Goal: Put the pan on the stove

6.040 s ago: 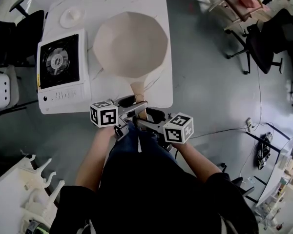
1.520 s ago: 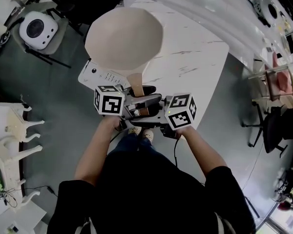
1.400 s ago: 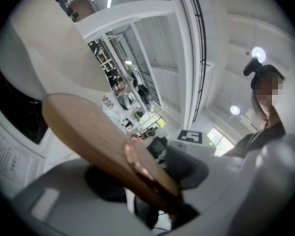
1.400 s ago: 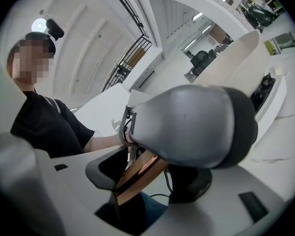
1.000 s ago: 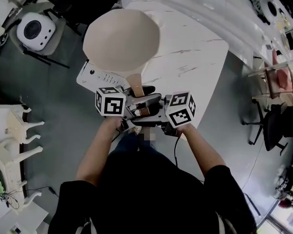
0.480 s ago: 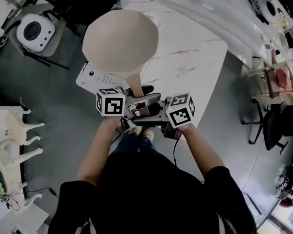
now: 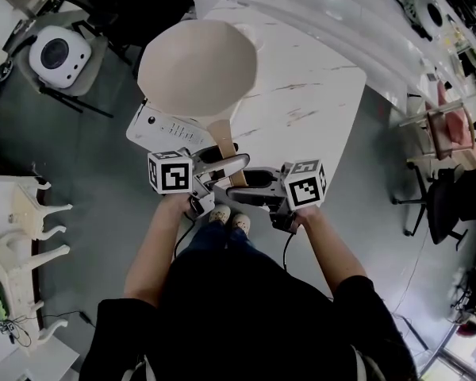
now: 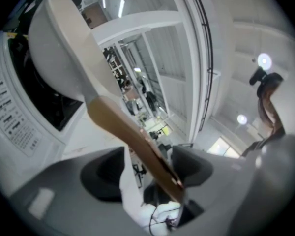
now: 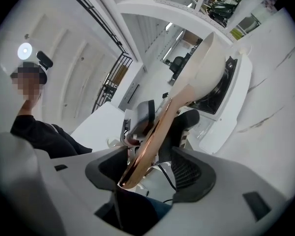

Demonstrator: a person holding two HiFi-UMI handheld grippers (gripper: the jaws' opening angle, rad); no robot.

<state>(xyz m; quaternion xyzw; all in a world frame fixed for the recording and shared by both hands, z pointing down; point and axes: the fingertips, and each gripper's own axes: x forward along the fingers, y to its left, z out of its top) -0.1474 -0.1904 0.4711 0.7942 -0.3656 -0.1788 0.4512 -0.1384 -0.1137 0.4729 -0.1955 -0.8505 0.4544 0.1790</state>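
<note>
The pan (image 7: 197, 66) sits over the stove (image 7: 152, 127), just ahead of both tongs, its handle (image 7: 222, 140) running back toward the person. This looks like the letting-go step, with the placing seemingly done.

The left tongs (image 7: 225, 165) are opening, and the handle passes between their jaws with a gap on each side. The right tongs (image 7: 247, 187) also stand apart around the handle's end, not pinching it.

The next move likely calls for drawing both tongs straight back off the handle without nudging it sideways.

The head view shows the bowl hiding the stove top, with only the control strip left bare near the tongs. It cannot show the gaps at the pads. The gripper views show those gaps, and the black burner plate under the pan's base.
</note>
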